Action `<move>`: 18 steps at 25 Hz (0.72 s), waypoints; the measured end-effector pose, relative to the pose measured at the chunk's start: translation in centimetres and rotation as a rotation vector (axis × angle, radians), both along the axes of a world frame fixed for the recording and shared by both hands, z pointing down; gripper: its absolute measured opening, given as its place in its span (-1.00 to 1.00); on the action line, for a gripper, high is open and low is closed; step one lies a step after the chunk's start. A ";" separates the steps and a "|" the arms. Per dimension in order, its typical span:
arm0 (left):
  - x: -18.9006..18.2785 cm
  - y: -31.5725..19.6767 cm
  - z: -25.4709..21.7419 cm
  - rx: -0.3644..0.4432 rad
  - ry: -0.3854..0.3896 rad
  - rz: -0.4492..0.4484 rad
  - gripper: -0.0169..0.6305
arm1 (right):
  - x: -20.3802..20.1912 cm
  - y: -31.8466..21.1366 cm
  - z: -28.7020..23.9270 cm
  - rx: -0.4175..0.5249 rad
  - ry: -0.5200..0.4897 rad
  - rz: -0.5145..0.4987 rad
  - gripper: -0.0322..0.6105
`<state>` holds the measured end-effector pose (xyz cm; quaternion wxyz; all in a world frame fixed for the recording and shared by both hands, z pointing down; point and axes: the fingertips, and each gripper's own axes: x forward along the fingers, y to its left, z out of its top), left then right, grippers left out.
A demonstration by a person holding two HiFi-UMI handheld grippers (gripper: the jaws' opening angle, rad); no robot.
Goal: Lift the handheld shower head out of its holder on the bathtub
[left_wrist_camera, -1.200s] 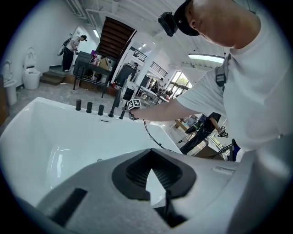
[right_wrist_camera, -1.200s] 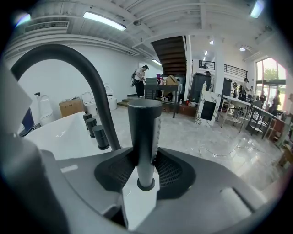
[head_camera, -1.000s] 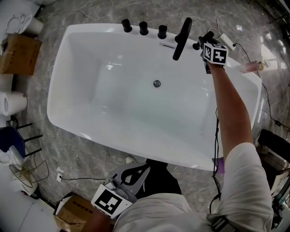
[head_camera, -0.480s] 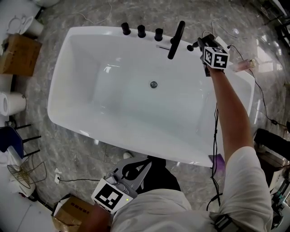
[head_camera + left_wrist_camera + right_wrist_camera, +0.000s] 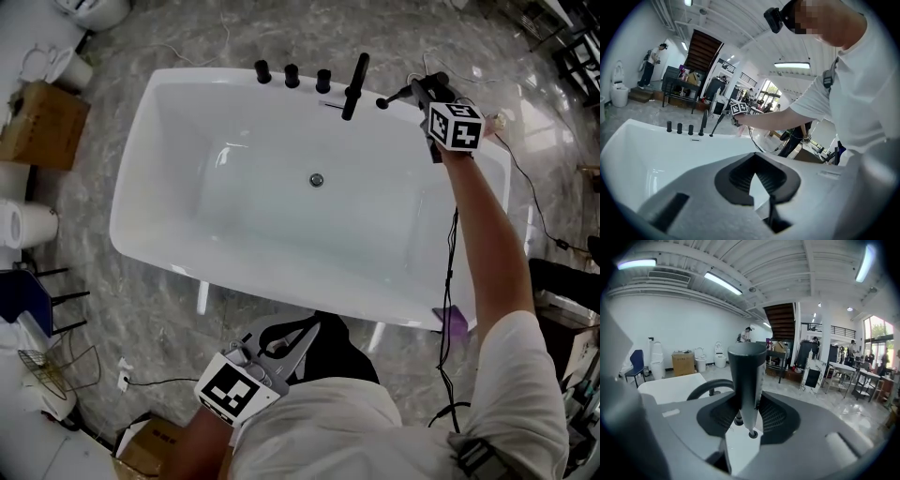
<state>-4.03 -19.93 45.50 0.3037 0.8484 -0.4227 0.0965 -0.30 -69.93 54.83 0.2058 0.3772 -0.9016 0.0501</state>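
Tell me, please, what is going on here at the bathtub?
A person stands at a white bathtub with a gripper in each hand. The right gripper is clamped on the black shower head and holds it up beside the tap at the far rim. Its lower end looks clear of the holder. The left gripper is shut and empty, low by the person's body on the near side of the tub.

Grey veined floor [image 5: 141, 309] with a white bathtub [image 5: 142, 141] standing on it. Beside the bathtub, a cardboard box [image 5: 42, 127], a blue chair [image 5: 23, 295] and a loose cable [image 5: 159, 380].
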 end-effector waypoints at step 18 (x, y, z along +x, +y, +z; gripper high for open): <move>-2.0 9.7 -6.0 0.095 -0.027 0.001 -0.92 | 1.7 15.7 -20.3 0.179 -0.056 -0.069 -0.46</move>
